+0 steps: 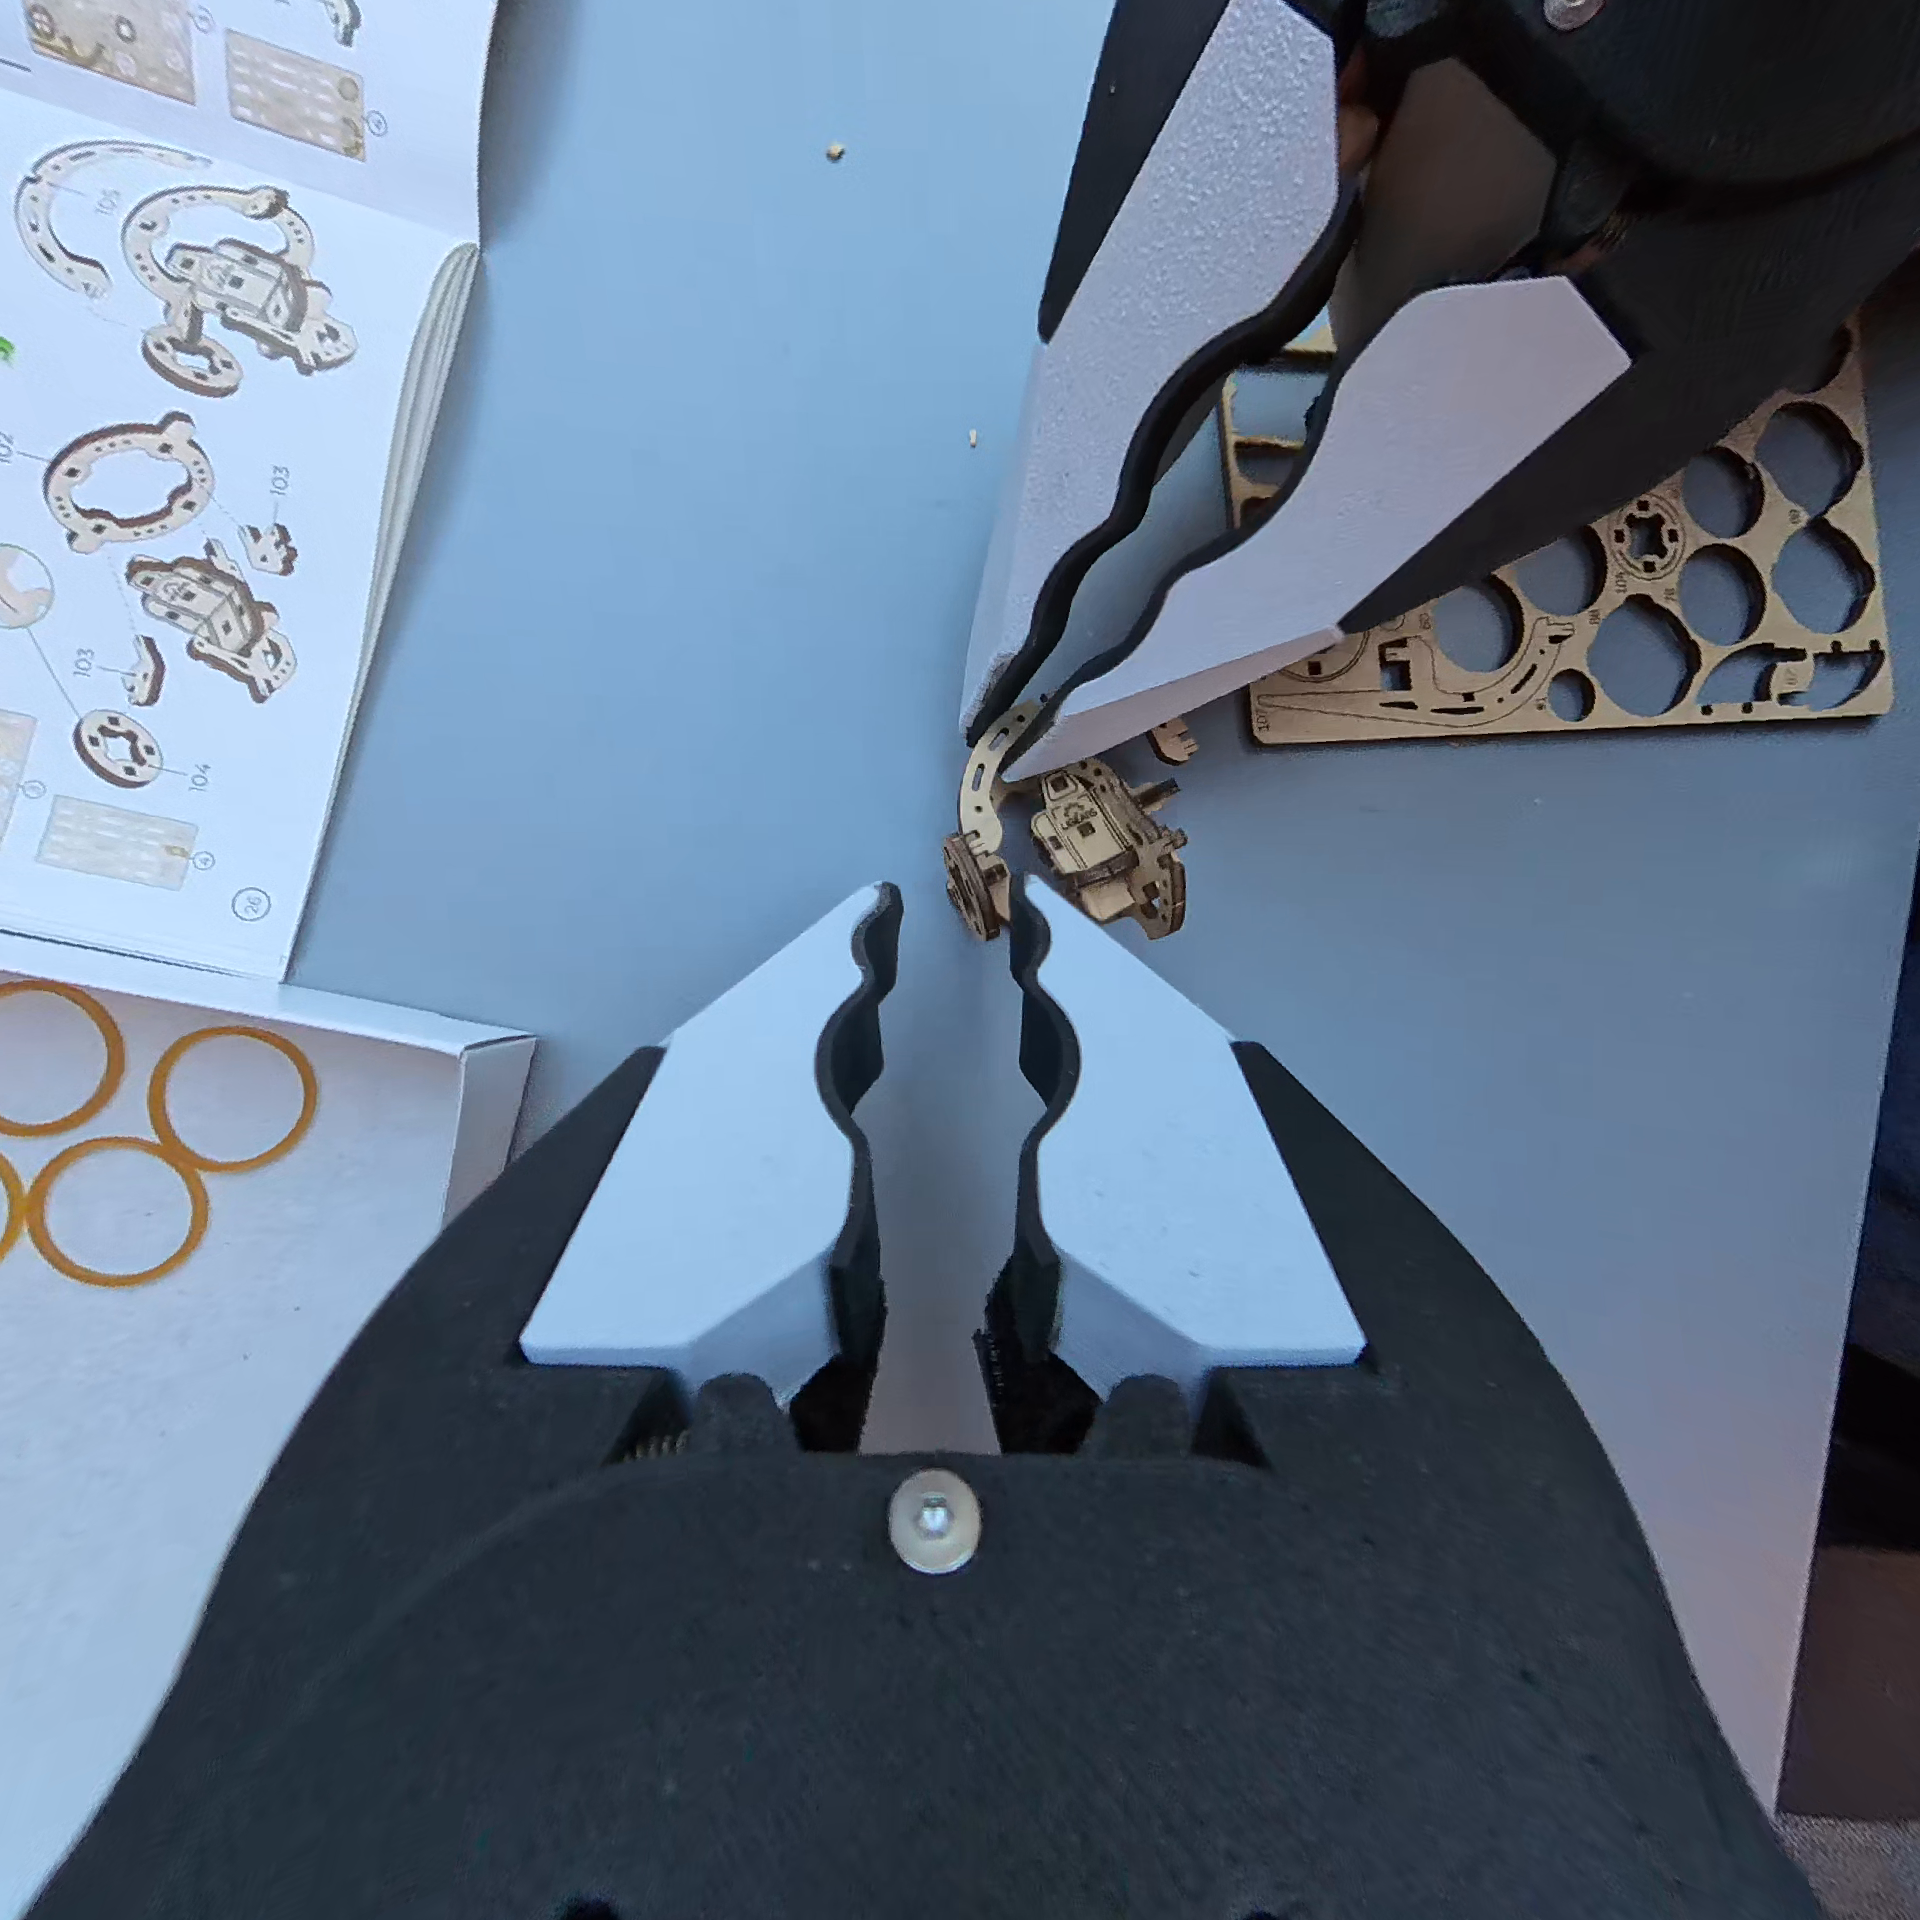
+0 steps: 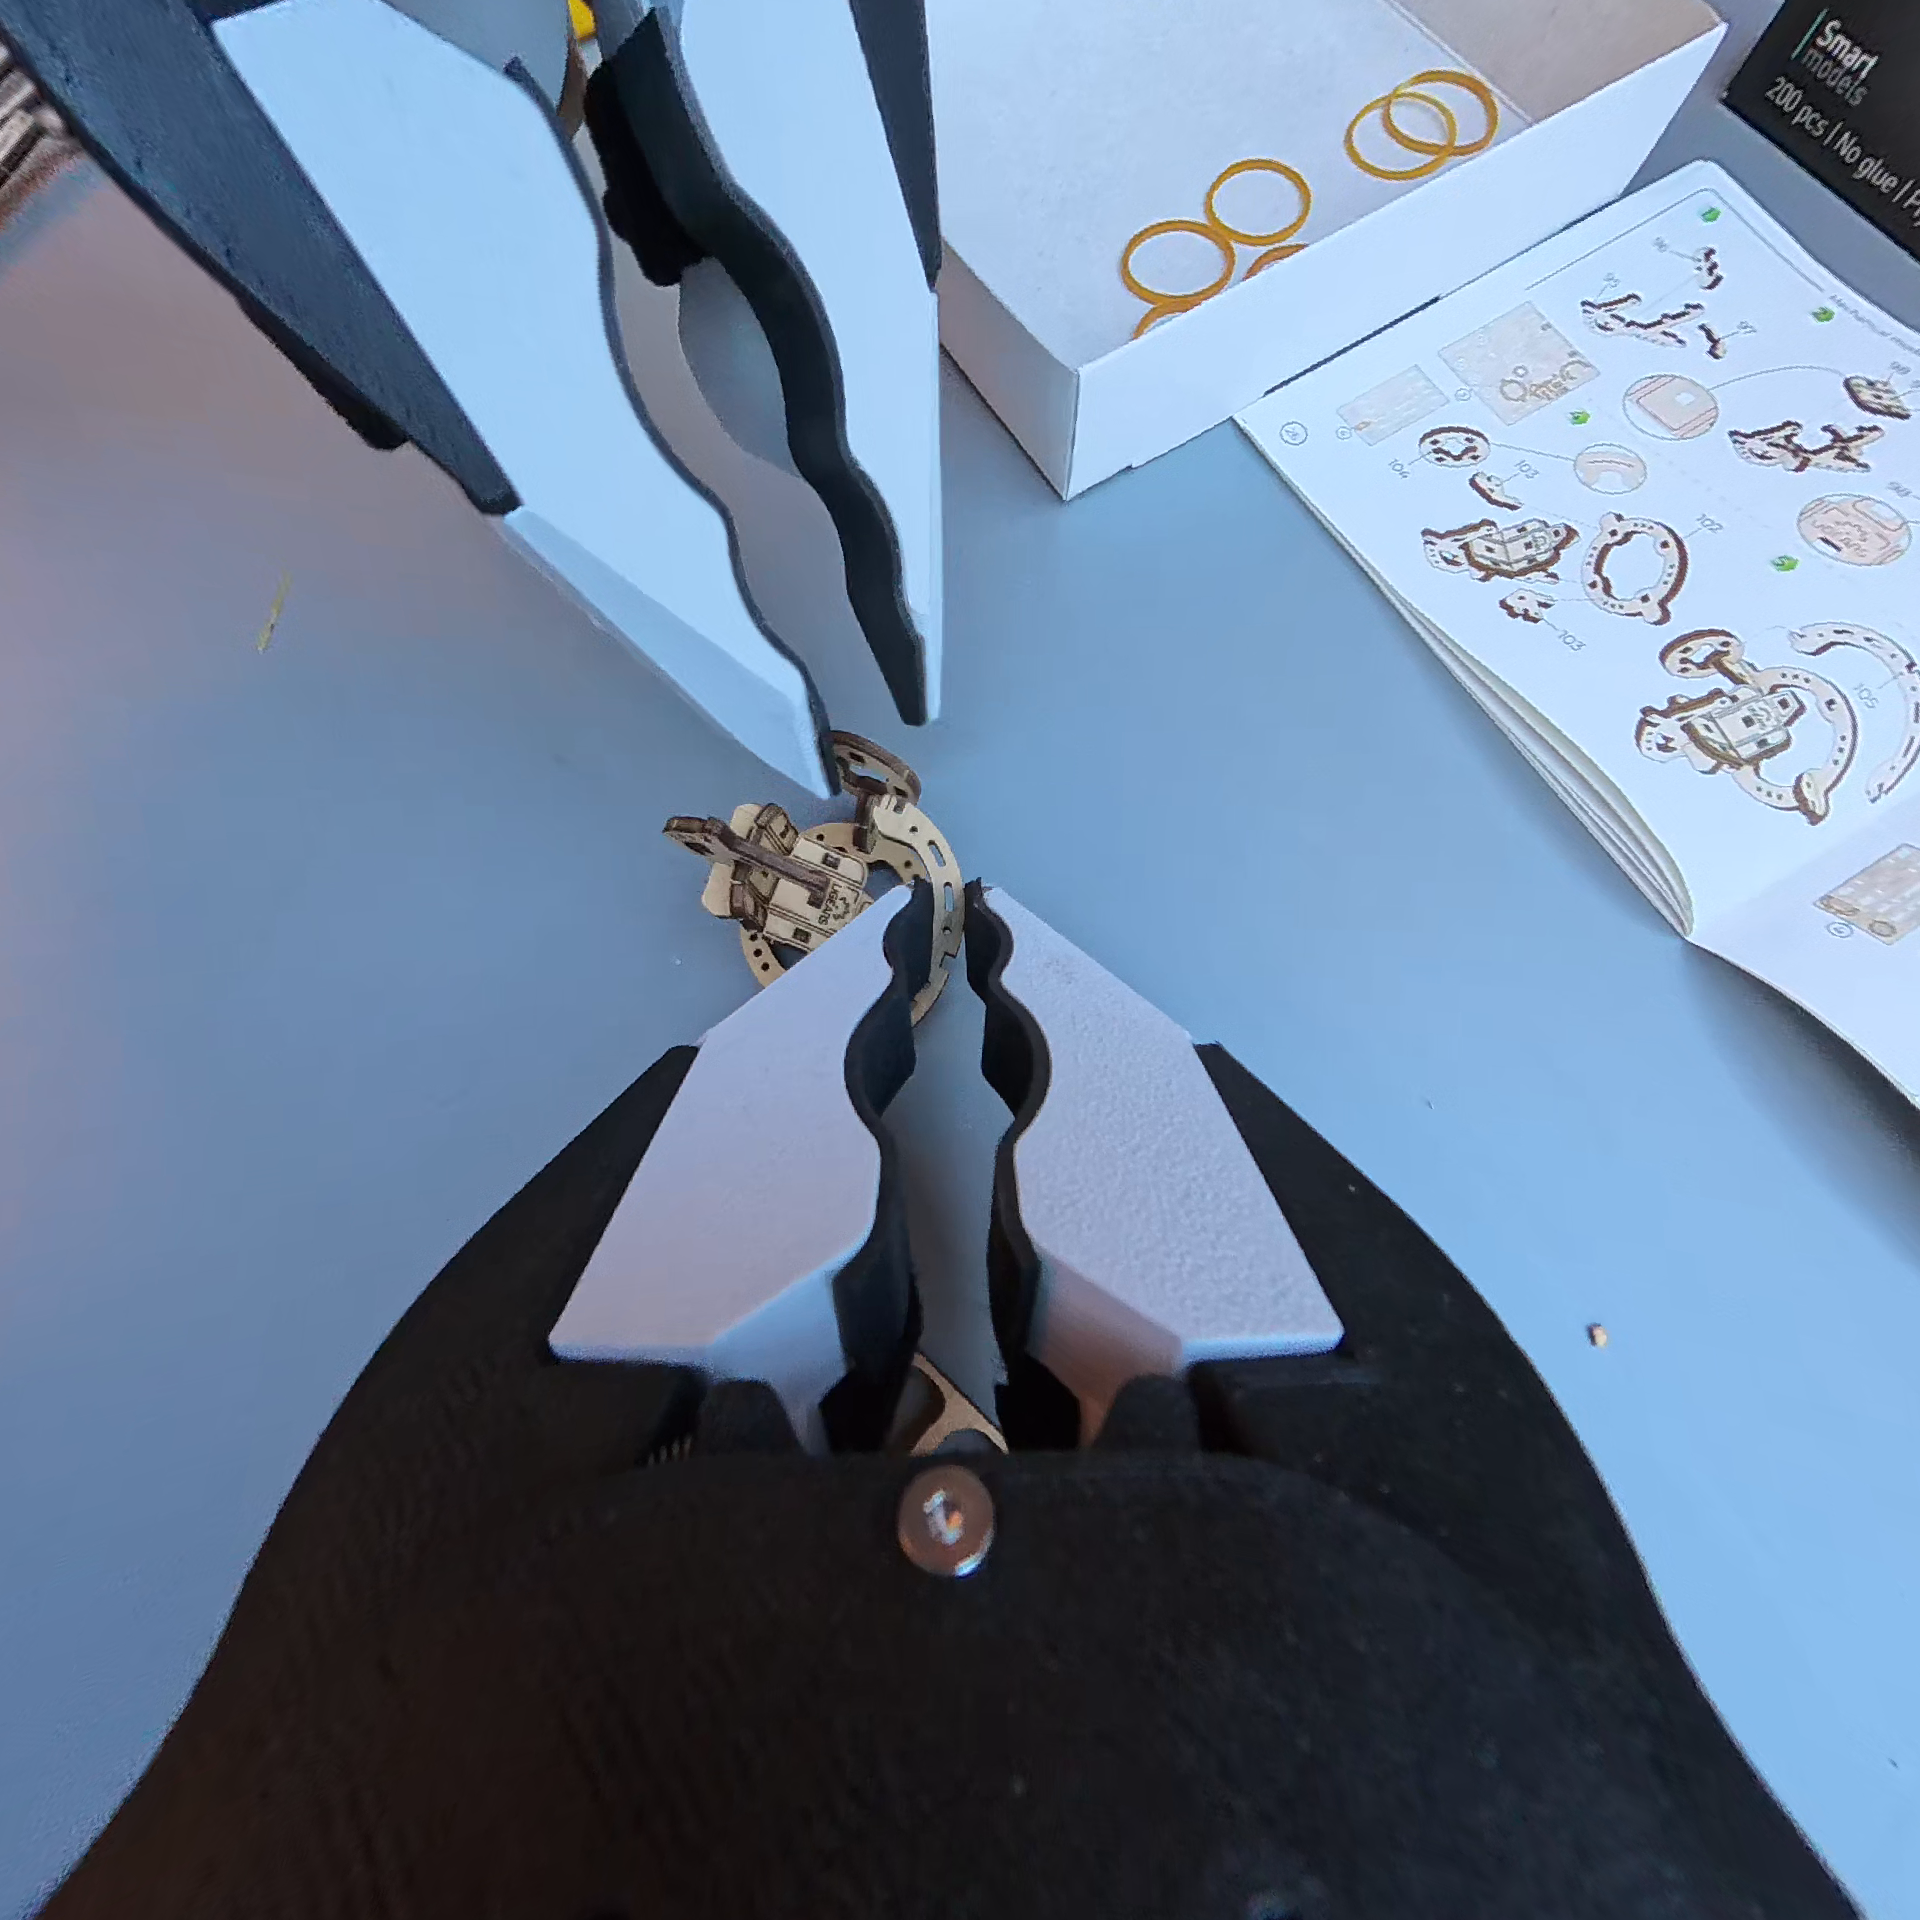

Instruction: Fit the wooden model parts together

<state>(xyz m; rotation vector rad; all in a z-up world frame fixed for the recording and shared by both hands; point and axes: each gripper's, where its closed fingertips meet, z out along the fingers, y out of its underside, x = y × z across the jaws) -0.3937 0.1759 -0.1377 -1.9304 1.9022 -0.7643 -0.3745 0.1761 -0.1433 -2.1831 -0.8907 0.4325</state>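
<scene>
Each gripper (image 1: pixel 954 896) (image 2: pixel 943 891) has a matte black body, white fingers, wavy black pads and one silver screw.

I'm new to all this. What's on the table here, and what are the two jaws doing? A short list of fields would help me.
Surface: grey table
Being built: small wooden model with a curved arc strip
Right gripper: jaws pinch the arc strip
Left gripper: jaws apart, holding nothing, tips right next to the model
Guide: open instruction booklet
Spare parts: punched wooden sheet
Also there: white box holding yellow rubber bands
</scene>
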